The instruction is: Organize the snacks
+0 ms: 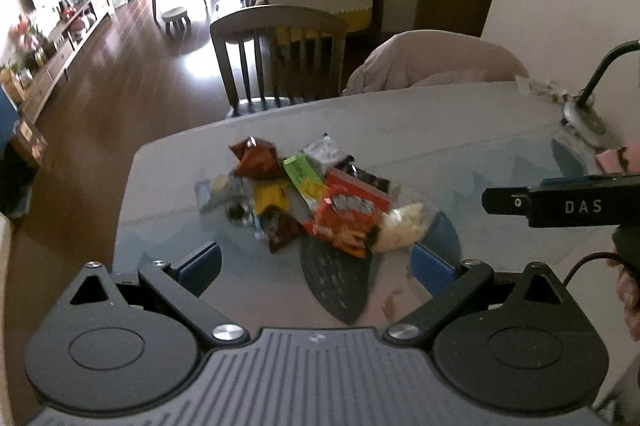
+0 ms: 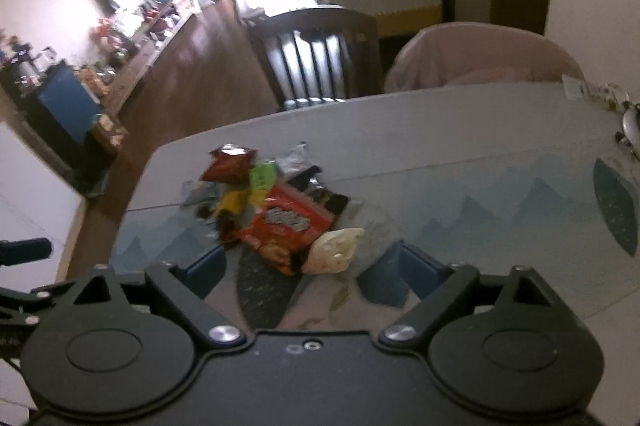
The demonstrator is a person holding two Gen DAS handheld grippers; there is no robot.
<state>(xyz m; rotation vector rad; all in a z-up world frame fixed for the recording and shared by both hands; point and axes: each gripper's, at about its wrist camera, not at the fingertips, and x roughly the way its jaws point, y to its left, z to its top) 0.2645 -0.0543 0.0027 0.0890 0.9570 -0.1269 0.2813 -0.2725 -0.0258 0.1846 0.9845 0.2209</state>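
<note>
Hovering over the table (image 1: 460, 130), both the left gripper (image 1: 316, 268) and the right gripper (image 2: 308, 272) gape wide, gripping nothing. Snack packets (image 1: 304, 198) lie heaped at 12 o'clock from each gripper, the pale bag (image 2: 334, 250) nearest the right fingers.

Right claw (image 2: 306, 272) spread wide, empty – snack packets (image 2: 276, 210) heaped on the table (image 2: 440, 154) just ahead

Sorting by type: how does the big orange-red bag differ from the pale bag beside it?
The orange-red bag is larger, flat and brightly printed; the pale bag is smaller, puffy and see-through, with whitish pieces inside. The orange-red bag sits mid-pile, the pale bag at its edge. Both lie on the table.
</note>
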